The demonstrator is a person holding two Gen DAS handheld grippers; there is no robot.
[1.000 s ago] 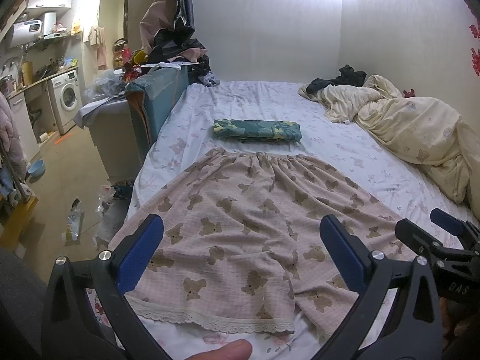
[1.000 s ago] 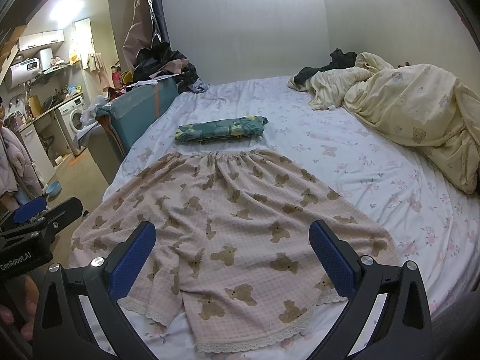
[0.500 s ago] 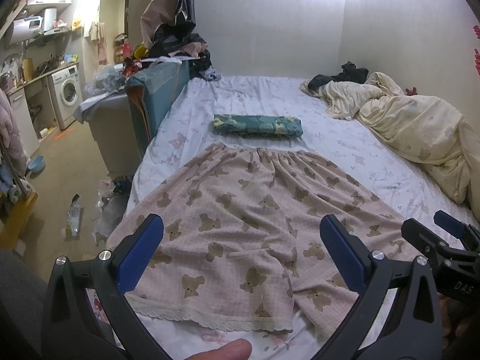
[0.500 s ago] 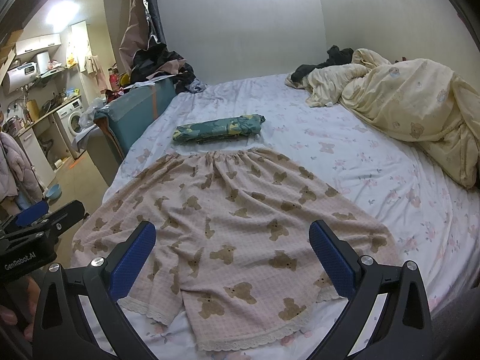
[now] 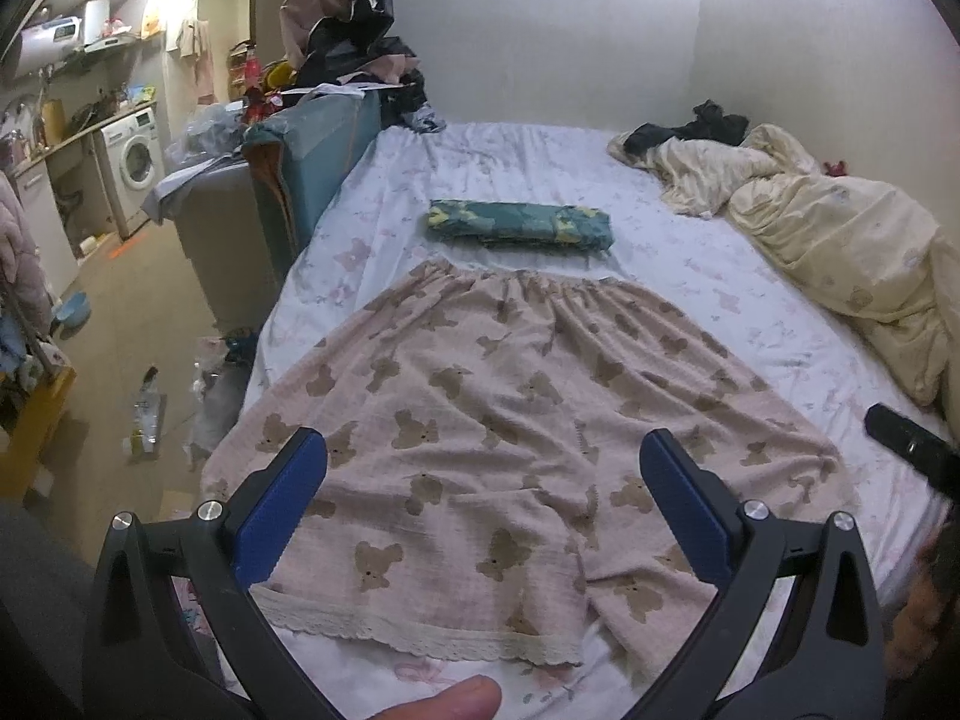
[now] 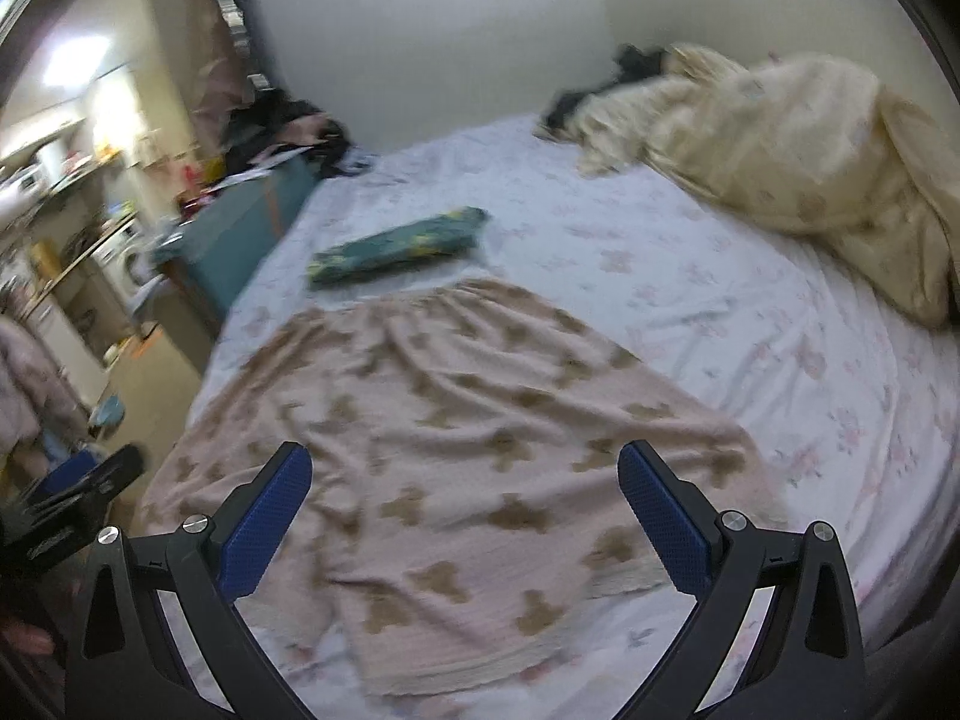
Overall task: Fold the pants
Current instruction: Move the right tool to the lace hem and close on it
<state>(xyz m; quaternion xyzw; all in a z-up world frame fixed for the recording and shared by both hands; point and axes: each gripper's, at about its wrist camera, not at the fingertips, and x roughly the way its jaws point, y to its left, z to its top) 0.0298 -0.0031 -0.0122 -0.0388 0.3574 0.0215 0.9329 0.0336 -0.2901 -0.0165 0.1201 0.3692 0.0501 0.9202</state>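
Pink shorts with a brown bear print (image 5: 510, 420) (image 6: 450, 450) lie spread flat on the bed, waistband away from me and lace hems near the front edge. My left gripper (image 5: 483, 498) hovers open above the left leg's hem, with nothing between its blue pads. My right gripper (image 6: 465, 510) is open too, over the right leg. A tip of the right gripper (image 5: 906, 450) shows at the right edge of the left wrist view, and the left gripper (image 6: 78, 492) shows at the left edge of the blurred right wrist view.
A folded green garment (image 5: 519, 225) (image 6: 399, 246) lies just beyond the waistband. A crumpled cream duvet (image 5: 840, 246) (image 6: 780, 144) fills the bed's right side. The white floral sheet (image 5: 750, 312) covers the bed. A teal box (image 5: 312, 162) and clutter stand left of the bed.
Both grippers have moved a little; the right wrist view has swung and blurred, now tilted with the shorts shifted left. The shorts lie as before.
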